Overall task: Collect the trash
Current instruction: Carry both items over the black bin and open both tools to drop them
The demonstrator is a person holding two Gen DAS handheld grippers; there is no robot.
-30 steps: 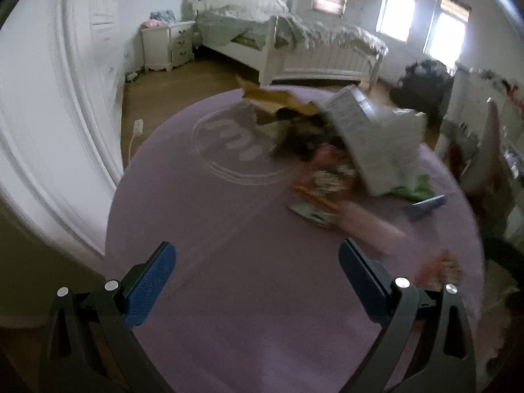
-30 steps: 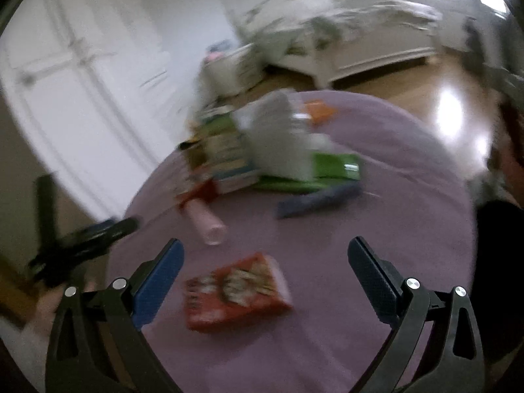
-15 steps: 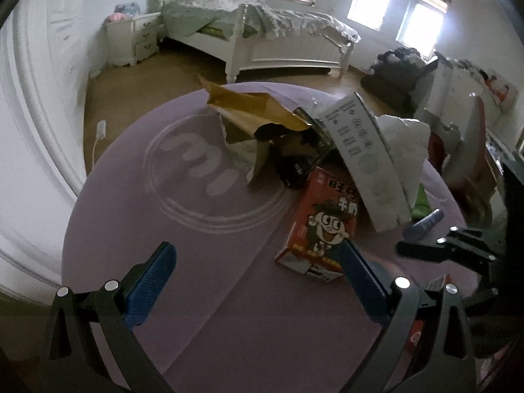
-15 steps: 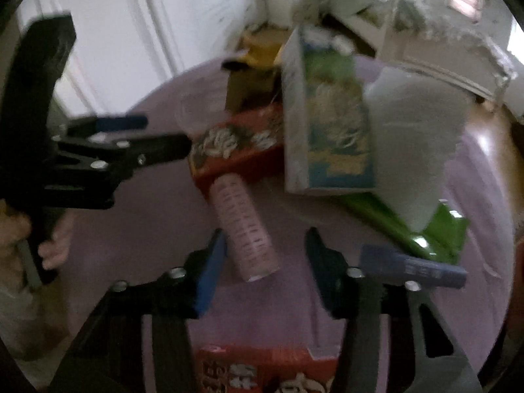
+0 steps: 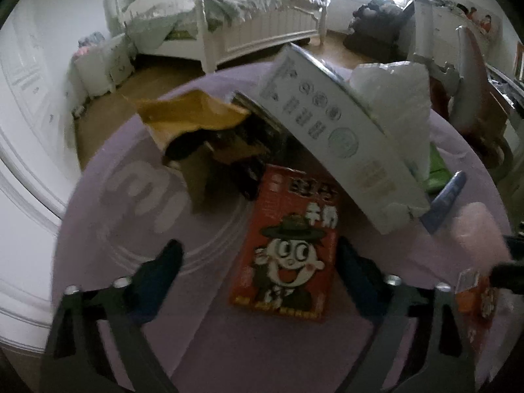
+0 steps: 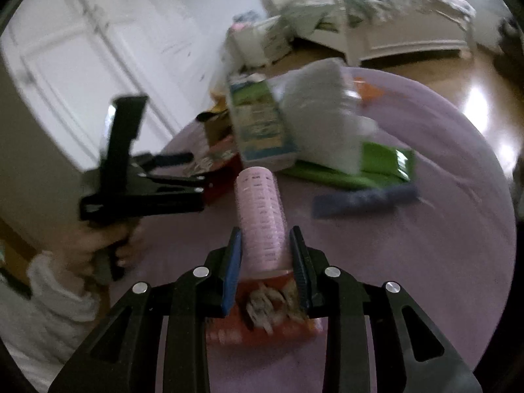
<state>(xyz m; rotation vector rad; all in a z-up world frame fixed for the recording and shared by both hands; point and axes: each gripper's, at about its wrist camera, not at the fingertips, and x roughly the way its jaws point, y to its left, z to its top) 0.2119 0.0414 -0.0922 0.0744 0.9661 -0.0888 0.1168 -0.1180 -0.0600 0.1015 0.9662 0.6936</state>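
Purple cloth covers the round table (image 5: 137,294) where the trash is heaped, and I work across it from my left. My left gripper (image 5: 258,262) has its jaws straddling the red snack box (image 5: 288,245), which lies flat on the cloth with its cartoon face up. The jaws have just been closing, yet both pads stand clear of the box's long edges, so nothing is held there. That box looks like thin card, light and easily crushed; I would pinch it across its narrow width near the lower end, gently. Beyond it a torn yellow paper bag (image 5: 190,118) and a long white carton (image 5: 337,144) lean into the pile, with a green packet (image 6: 376,163) and a blue wrapper (image 6: 363,199) further right.

My right gripper (image 6: 265,255) has just been closing too, and here the pads press the sides of the pink bottle (image 6: 262,216), low on its body, with its far end pointing toward the heap. It appears to be smooth plastic, rigid but slick and round, so I judge it could slide or pivot if squeezed lightly. A second red packet (image 6: 262,321) lies just beneath that gripper on the cloth.
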